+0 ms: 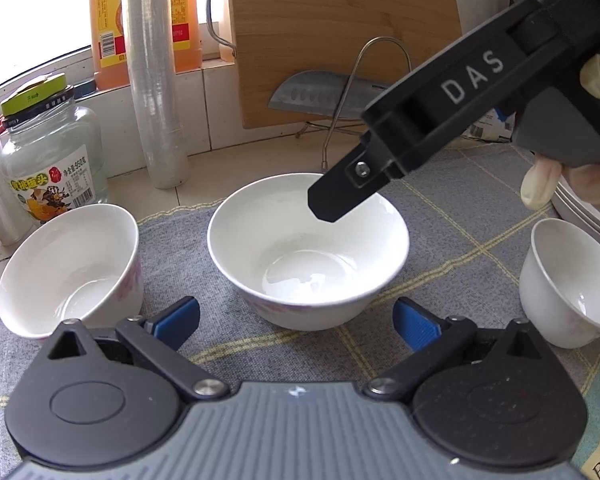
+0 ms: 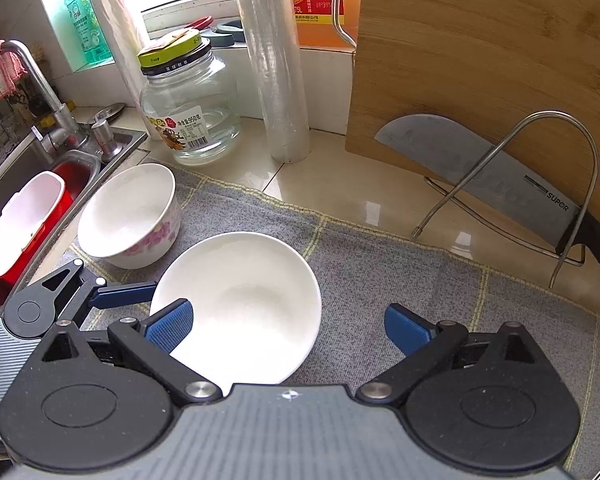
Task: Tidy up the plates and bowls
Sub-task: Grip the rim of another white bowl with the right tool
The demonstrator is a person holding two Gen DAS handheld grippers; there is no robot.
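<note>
A plain white bowl [image 1: 308, 248] stands upright mid-cloth, just ahead of my open left gripper [image 1: 296, 318], whose blue pads sit either side of its near rim without touching it. My right gripper [image 1: 334, 202] reaches in from the upper right, its black finger hanging over the bowl's far rim. In the right wrist view the right gripper [image 2: 288, 328] is open above the same bowl [image 2: 240, 300], and the left gripper [image 2: 140, 292] comes in from the left. A floral bowl [image 1: 72, 268] [image 2: 128, 216] tilts to the left. A small white cup [image 1: 568, 284] stands at the right.
Everything sits on a grey checked cloth [image 2: 380, 272]. Behind stand a glass jar [image 2: 188, 108], a film roll [image 2: 276, 68], a bamboo cutting board [image 2: 480, 52] and a cleaver [image 2: 480, 176] in a wire rack. A sink [image 2: 40, 168] lies left. Stacked plates [image 1: 588, 216] are at the right edge.
</note>
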